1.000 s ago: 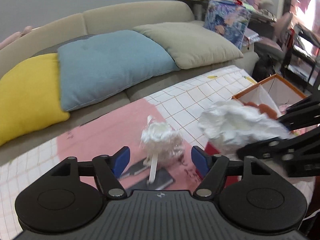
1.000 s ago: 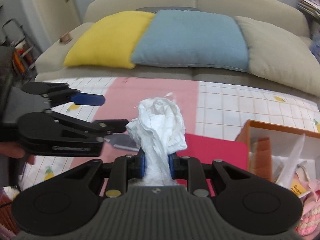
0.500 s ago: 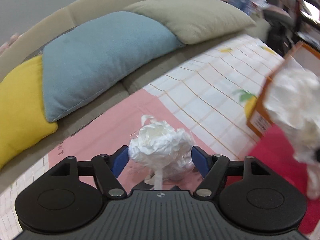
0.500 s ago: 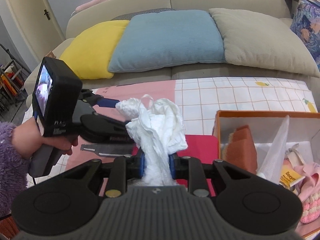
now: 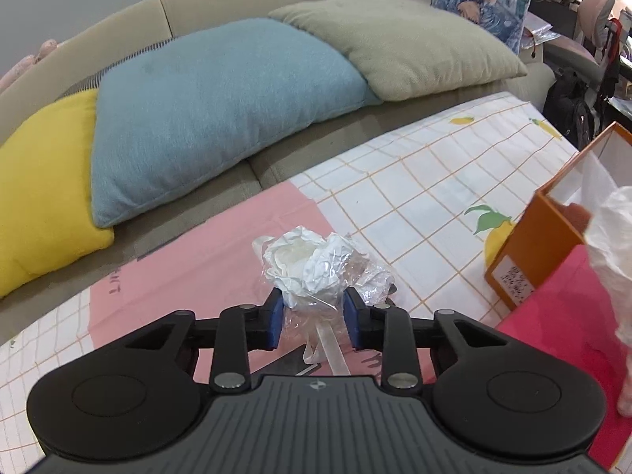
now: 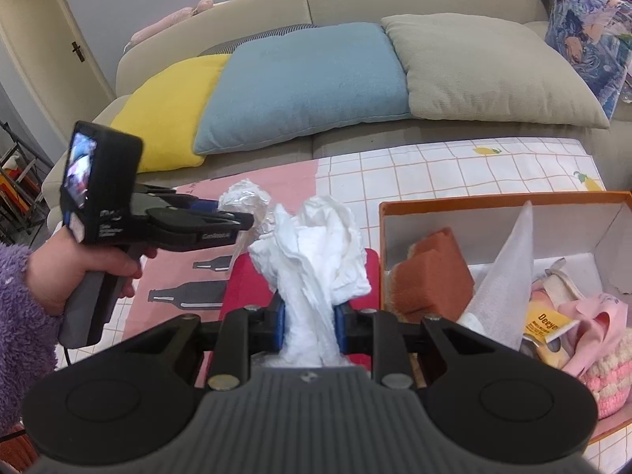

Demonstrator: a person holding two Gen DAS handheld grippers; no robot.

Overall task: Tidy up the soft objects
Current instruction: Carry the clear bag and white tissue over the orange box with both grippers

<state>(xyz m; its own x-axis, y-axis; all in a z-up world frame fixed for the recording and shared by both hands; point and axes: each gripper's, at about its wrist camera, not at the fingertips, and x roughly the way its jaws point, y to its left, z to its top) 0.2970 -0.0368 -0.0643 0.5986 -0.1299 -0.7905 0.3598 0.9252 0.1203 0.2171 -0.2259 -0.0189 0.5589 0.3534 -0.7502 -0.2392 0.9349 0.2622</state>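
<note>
The crumpled plastic wrap [image 5: 316, 268], a glossy, crinkled ball of clear and white film, sits on the pink mat [image 5: 205, 252] with a white strip trailing toward the camera. The left gripper [image 5: 315, 318] has just been closing, and its blue pads now press the ball's sides. The right gripper [image 6: 309, 322] is clamped on a wad of white tissue [image 6: 316, 252], soft and pleated, standing upright beside the orange box [image 6: 493, 199].
</note>
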